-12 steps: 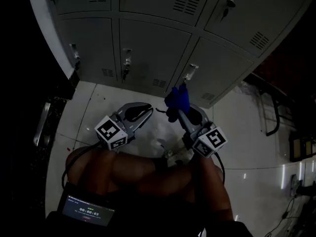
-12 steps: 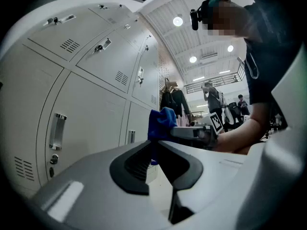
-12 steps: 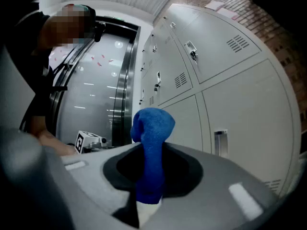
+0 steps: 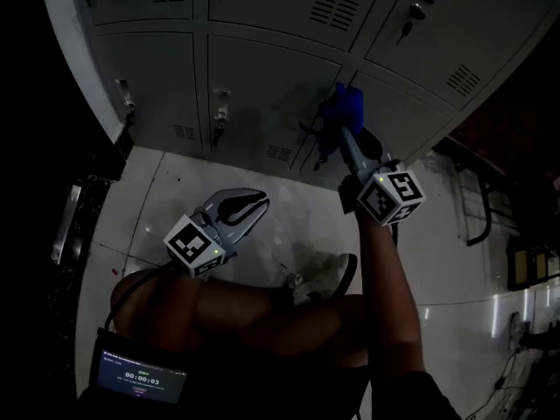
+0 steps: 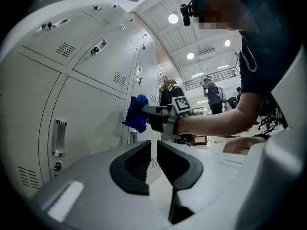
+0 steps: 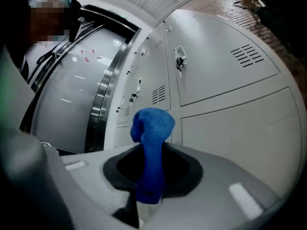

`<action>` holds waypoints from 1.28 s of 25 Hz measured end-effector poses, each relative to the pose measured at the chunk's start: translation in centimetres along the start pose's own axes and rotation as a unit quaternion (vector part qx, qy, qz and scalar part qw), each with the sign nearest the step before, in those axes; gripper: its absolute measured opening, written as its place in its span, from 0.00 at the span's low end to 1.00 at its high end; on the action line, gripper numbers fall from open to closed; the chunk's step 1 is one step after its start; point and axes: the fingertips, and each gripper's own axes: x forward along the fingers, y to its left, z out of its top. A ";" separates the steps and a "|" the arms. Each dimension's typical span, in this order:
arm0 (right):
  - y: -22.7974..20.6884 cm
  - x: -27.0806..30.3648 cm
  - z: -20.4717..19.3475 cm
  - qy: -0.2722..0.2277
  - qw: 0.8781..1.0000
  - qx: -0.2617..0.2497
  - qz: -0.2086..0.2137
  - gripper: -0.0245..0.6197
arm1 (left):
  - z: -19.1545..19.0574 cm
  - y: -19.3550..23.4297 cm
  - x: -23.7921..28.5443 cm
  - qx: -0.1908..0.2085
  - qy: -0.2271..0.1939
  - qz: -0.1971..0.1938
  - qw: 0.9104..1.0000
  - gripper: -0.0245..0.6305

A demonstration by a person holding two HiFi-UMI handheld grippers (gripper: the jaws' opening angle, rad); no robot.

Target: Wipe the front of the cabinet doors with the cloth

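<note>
A bunched blue cloth (image 4: 339, 108) sticks out of my right gripper (image 4: 347, 134), whose jaws are shut on it. In the right gripper view the cloth (image 6: 152, 143) rises between the pads, close to a grey cabinet door (image 6: 240, 128). The cloth sits against or just off the lower-row door (image 4: 385, 121); contact is not clear. My left gripper (image 4: 243, 206) hangs lower over the floor, jaws nearly together with nothing between them. The left gripper view shows the other gripper and the cloth (image 5: 137, 113) beside the doors (image 5: 86, 123).
Grey locker doors (image 4: 262, 86) with handles, locks and vent slots fill the wall ahead. A glossy white tiled floor (image 4: 166, 208) lies below. The person's knees and a shoe (image 4: 328, 274) are under the grippers. A dark metal frame (image 4: 477, 199) stands at right.
My right gripper has lifted and moved forward with the cloth, from over the floor up to the lower cabinet door. The left gripper has stayed about where it was.
</note>
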 end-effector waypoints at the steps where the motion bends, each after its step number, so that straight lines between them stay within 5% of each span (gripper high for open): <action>1: -0.7 0.7 0.5 0.000 1.000 -0.003 -0.007 0.16 | 0.0 0.0 0.0 0.003 0.001 0.000 1.000 0.11; 14: -6.6 3.3 1.1 0.022 0.996 -0.013 -0.082 0.16 | -0.6 -1.1 0.8 0.023 0.022 -0.022 0.999 0.11; 32: -16.0 -6.3 2.7 0.026 0.981 -0.023 -0.188 0.16 | -0.9 -0.4 0.6 0.010 0.018 -0.014 1.000 0.11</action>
